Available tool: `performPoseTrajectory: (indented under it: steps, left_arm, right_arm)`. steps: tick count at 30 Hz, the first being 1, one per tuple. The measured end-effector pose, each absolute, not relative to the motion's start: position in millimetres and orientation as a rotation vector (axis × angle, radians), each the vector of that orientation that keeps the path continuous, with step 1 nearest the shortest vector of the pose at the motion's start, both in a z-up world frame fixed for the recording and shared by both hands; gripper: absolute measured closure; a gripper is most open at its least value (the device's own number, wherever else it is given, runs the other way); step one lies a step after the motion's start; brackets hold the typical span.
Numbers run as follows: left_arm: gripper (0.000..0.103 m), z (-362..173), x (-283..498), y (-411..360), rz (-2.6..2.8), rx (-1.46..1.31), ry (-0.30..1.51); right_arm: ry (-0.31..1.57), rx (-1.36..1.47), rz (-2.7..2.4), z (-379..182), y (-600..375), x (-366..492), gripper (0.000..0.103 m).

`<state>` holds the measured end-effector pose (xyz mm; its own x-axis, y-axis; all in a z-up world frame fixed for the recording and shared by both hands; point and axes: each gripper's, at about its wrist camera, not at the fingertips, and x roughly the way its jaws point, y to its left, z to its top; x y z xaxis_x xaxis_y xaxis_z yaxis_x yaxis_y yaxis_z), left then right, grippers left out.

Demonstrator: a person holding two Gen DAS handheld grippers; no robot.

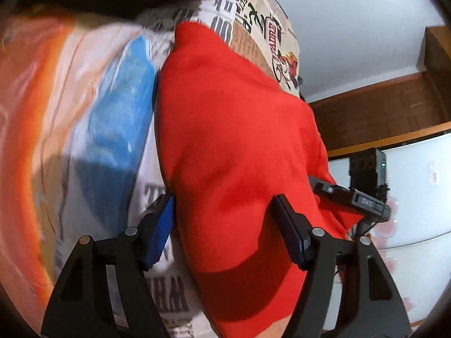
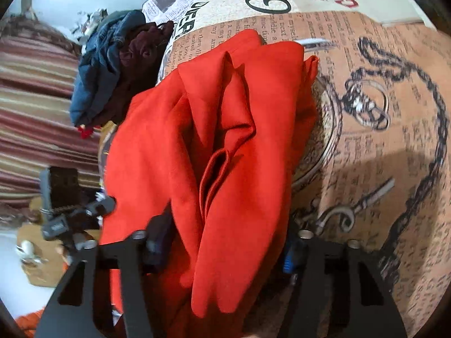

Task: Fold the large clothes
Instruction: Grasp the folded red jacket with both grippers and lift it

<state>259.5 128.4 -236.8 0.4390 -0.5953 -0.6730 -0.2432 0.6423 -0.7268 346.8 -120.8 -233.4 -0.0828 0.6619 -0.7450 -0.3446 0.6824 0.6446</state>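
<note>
A large red garment (image 1: 236, 140) lies on a bed sheet printed like old newspaper (image 1: 262, 28). In the left wrist view my left gripper (image 1: 222, 225) is open, its blue pads on either side of the cloth's near part, with a wide gap. In the right wrist view the red garment (image 2: 225, 129) lies bunched in long folds on the sheet (image 2: 380, 155). My right gripper (image 2: 228, 242) is open, with the cloth lying between its fingers. The right gripper also shows at the right of the left wrist view (image 1: 363, 197), and the left gripper at the left of the right wrist view (image 2: 67, 219).
A pile of dark blue and maroon clothes (image 2: 112, 64) lies beyond the red garment. A striped blanket (image 2: 33, 107) is at the left. Blue and orange bags (image 1: 121, 107) lie left of the garment. A wooden cabinet (image 1: 380, 107) and white drawers (image 1: 417, 197) stand at the right.
</note>
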Motion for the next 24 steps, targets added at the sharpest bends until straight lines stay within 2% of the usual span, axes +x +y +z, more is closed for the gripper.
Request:
performPoseTrajectory:
  steps: [2,4,9,18,24]
  left_arm:
    - [0.034,-240.4,255.5,127.7,-0.293,-0.944,1.139]
    - [0.036,-241.5,255.0,125.7,-0.318,-0.976,1.134]
    - [0.063,-210.8,254.7,115.0,-0.281,-0.805,1.092]
    - [0.069,-110.2,247.7,124.6,-0.267,-0.614,0.915]
    - [0.069,-28.3,249.0,157.0,-0.256,-0.521,0.750]
  right_arm:
    - [1.425,0.320,0.857,-232.7,-125.0,342.6,0.070]
    - [1.395,0.318,0.851,-225.3,-125.7,336.8,0.073]
    - [1.292,0.273,0.843,-193.0,-119.6,321.8,0.077]
    - [1.154,0.230,0.879,-131.0,-101.2,304.6,0.078]
    - [0.997,0.206,0.930,-60.8,-68.9,312.7,0.078]
